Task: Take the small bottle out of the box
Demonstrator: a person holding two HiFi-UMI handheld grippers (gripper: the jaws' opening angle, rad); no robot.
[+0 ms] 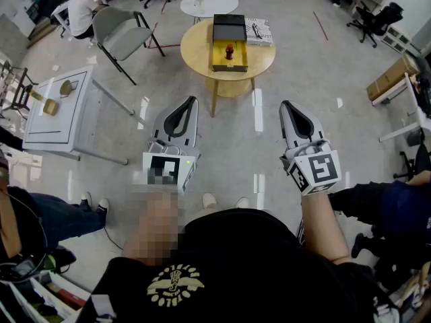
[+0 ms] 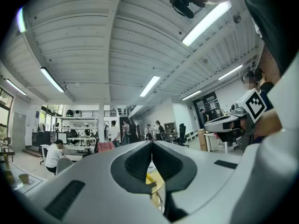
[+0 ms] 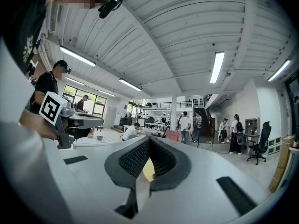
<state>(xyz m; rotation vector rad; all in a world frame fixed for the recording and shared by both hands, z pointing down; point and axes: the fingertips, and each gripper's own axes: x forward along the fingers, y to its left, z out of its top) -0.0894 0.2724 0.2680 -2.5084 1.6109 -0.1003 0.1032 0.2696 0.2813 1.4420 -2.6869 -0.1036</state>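
Note:
In the head view, an open box (image 1: 229,59) with a yellow inside and a raised black lid sits on a round wooden table (image 1: 202,46) ahead of me. A small dark bottle (image 1: 229,51) with a red top stands upright in it. My left gripper (image 1: 192,100) and right gripper (image 1: 284,104) are held side by side over the floor, well short of the table. Both point toward the table, shut with nothing between the jaws. The left gripper view shows the left gripper (image 2: 151,143) with its jaws together, and the right gripper view shows the same of the right gripper (image 3: 149,139).
A magazine (image 1: 258,31) lies beside the box. Behind the wooden table stands a small white round table (image 1: 209,3). A grey chair (image 1: 121,32) and a white bench (image 1: 57,106) are to the left, and cardboard boxes (image 1: 390,78) to the right. Other people stand nearby.

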